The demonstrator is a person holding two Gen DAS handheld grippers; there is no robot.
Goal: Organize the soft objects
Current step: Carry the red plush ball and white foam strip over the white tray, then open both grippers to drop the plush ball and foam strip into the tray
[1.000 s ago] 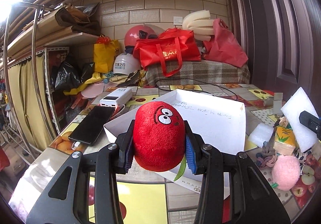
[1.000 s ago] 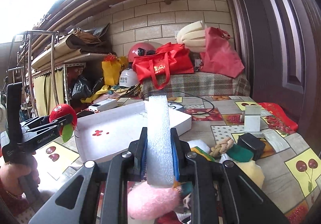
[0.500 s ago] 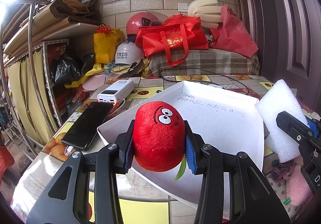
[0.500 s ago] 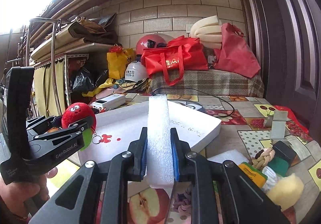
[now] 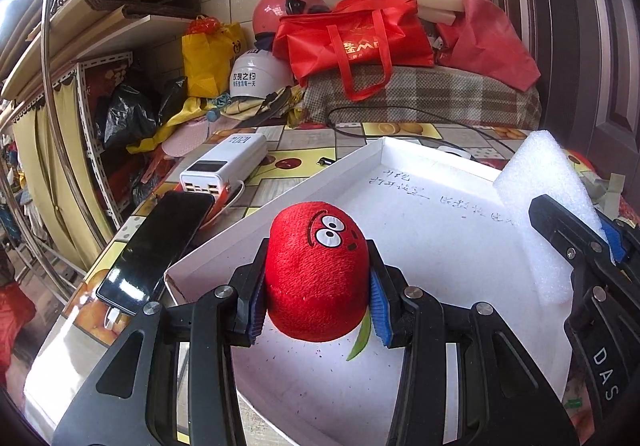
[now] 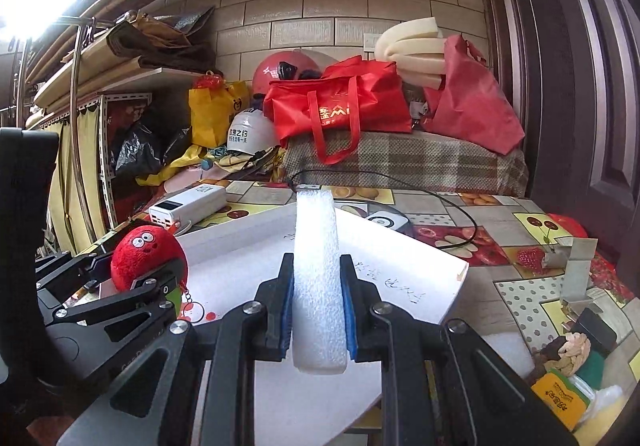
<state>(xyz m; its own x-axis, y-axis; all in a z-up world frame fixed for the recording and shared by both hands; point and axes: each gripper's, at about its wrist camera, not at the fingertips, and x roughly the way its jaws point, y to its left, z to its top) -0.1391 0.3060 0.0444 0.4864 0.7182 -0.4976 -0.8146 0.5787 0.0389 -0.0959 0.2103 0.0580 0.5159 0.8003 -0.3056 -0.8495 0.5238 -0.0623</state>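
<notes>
A round red plush toy with cartoon eyes is clamped between the blue-padded fingers of the left gripper, which are pressed against its two sides; a green leaf tag hangs below it. The toy is held above the near left part of a shallow white cardboard box lid whose floor bears handwritten marks. An upright strip of white foam is pinched between the blue pads of the right gripper, its top projecting well past the fingertips and its lower end showing just behind them. This strip is held over the right side of the same lid. Beside the lid, on the fruit-patterned tablecloth, a black smartphone and a white power bank are seen.
</notes>
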